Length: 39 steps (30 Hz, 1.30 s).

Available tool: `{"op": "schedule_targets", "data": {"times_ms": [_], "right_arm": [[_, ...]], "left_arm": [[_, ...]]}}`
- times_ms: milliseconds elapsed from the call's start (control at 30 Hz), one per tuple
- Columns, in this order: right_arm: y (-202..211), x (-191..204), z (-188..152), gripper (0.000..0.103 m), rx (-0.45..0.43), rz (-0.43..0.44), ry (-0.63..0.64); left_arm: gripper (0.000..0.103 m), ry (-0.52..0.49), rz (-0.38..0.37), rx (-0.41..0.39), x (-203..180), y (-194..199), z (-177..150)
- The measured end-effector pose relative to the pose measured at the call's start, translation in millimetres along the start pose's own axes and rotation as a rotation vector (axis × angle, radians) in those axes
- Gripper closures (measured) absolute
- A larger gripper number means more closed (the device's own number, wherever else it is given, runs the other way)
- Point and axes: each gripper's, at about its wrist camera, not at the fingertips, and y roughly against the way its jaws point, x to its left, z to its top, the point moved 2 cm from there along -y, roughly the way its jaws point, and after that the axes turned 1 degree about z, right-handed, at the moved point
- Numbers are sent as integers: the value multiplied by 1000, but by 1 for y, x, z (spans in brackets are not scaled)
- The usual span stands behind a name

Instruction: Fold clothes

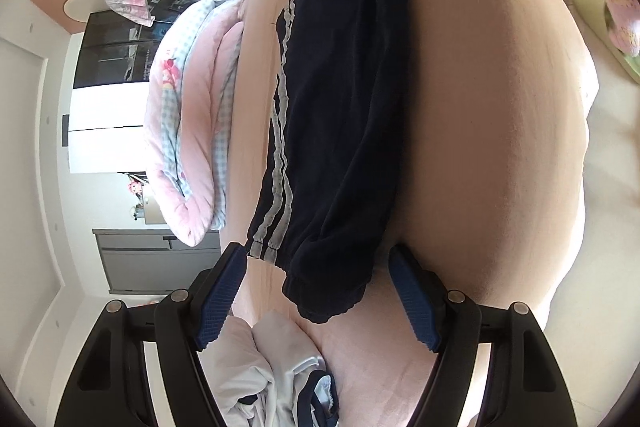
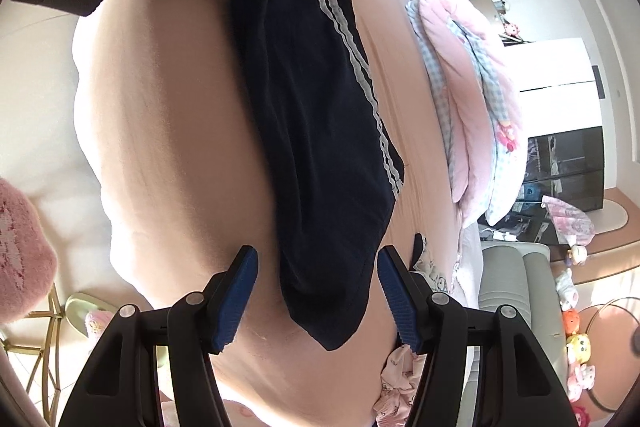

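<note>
The left gripper point(image 1: 316, 291) stands released, its blue pads point(image 1: 218, 301) spread either side of the elastic cuffs of the dark trousers point(image 1: 340, 107), pressing nothing. At the other end the right gripper point(image 2: 316, 293) is likewise unclenched, the waist end lying between its jaws untouched. The trousers, white-striped down one side, lie folded lengthwise along the middle of the pink bed point(image 1: 488, 107). A pale crumpled garment point(image 1: 276, 379) sits near the left gripper. A pink quilt point(image 2: 472, 99) is heaped along the far edge.
</note>
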Motion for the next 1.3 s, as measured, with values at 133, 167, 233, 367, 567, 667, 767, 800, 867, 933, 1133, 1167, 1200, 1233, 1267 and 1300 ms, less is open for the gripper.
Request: {"op": "schedule_targets", "data": {"times_ms": [133, 167, 233, 367, 567, 667, 767, 800, 867, 933, 1133, 1167, 1200, 1233, 1267, 1300], "right_arm": [[-3, -4, 5, 41, 9, -16, -12], [-3, -6, 6, 41, 7, -18, -17], [-3, -9, 7, 41, 0, -17, -25], [-3, -8, 7, 41, -20, -12, -13], [-7, -3, 11, 41, -30, 1, -4], [-9, -2, 14, 41, -36, -1, -4], [-13, -3, 16, 41, -34, -9, -6], [-15, -3, 16, 41, -33, -18, -3], [-18, -4, 16, 41, -23, -39, 8], [-22, -4, 13, 41, -7, -60, 25], [-28, -8, 5, 41, 23, -68, 42], [-27, -9, 5, 41, 23, -63, 40], [-27, -10, 5, 41, 23, -58, 38], [-27, -10, 5, 41, 25, -56, 33], [-27, -11, 5, 42, 27, -53, 29], [-28, -11, 4, 42, 28, -51, 25]], "left_arm": [[71, 6, -49, -11, 5, -4, 5], [72, 18, -73, 4, 6, -7, 6], [74, 65, -133, 8, 11, -9, 9], [77, 204, -227, 24, 30, -10, 13], [77, 368, -278, 25, 66, -6, 9], [77, 405, -284, 31, 76, -7, 9], [77, 410, -279, 32, 83, -9, 8], [77, 411, -278, 34, 83, -10, 8], [77, 410, -278, 37, 83, -9, 7], [77, 409, -284, 38, 82, -8, 6], [77, 420, -310, 61, 80, -15, 1], [77, 421, -313, 67, 79, -16, 1], [77, 422, -316, 73, 77, -17, 1], [77, 420, -318, 77, 75, -17, 1], [77, 418, -326, 81, 74, -18, 0], [77, 417, -330, 86, 72, -18, 0]]}}
